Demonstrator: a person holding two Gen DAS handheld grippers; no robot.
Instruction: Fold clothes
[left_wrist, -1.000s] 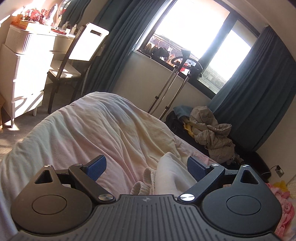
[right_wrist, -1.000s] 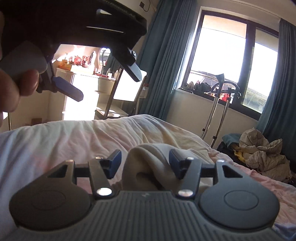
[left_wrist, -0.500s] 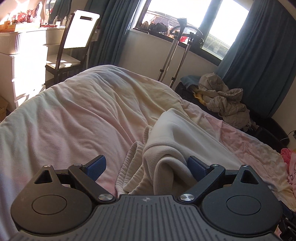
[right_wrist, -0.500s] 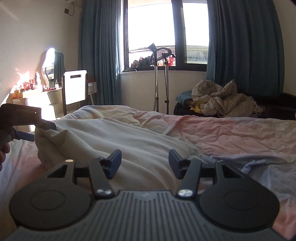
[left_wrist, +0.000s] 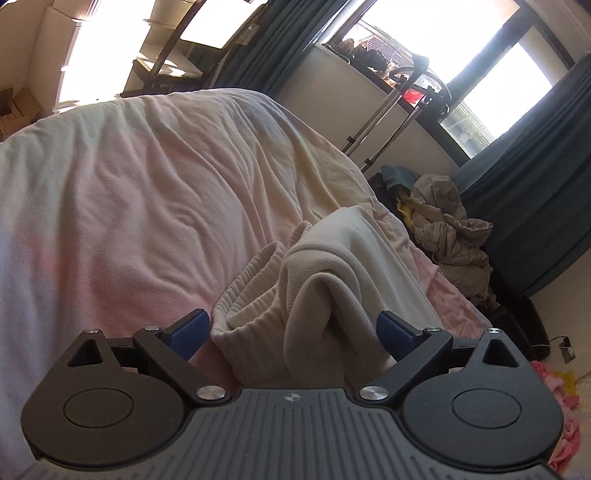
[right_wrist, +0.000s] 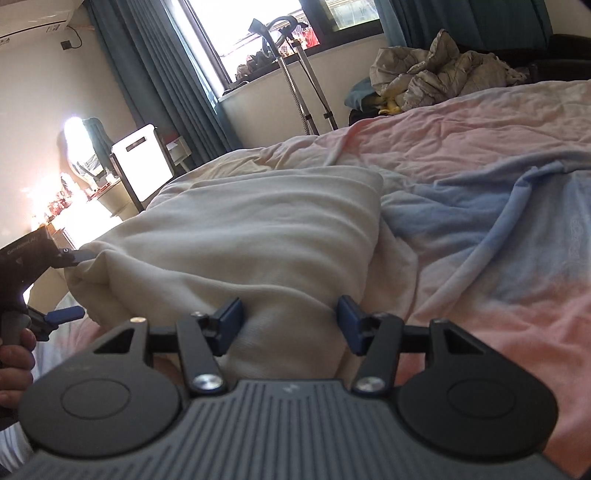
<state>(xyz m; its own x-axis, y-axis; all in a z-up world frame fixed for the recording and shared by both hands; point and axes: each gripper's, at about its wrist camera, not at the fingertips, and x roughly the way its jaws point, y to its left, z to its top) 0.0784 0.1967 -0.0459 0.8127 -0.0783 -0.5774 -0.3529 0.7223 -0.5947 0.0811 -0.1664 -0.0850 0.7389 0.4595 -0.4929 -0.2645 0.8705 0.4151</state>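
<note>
A cream sweatshirt (right_wrist: 258, 236) is spread on the bed (right_wrist: 480, 155); bunched cloth is clamped by the right gripper (right_wrist: 290, 325), while the left gripper (left_wrist: 291, 328) is gaping around its ribbed hem.

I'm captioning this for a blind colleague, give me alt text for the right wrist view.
The right gripper has a bunched fold of a cream knit sweatshirt between its blue pads on a bed with a pink and blue blanket. At far left, the left gripper, held in a hand, meets the garment's other end.

Both grippers tilted down, left gripper (left_wrist: 291, 330) & right gripper (right_wrist: 290, 325) jaws apart w/ cloth between
</note>
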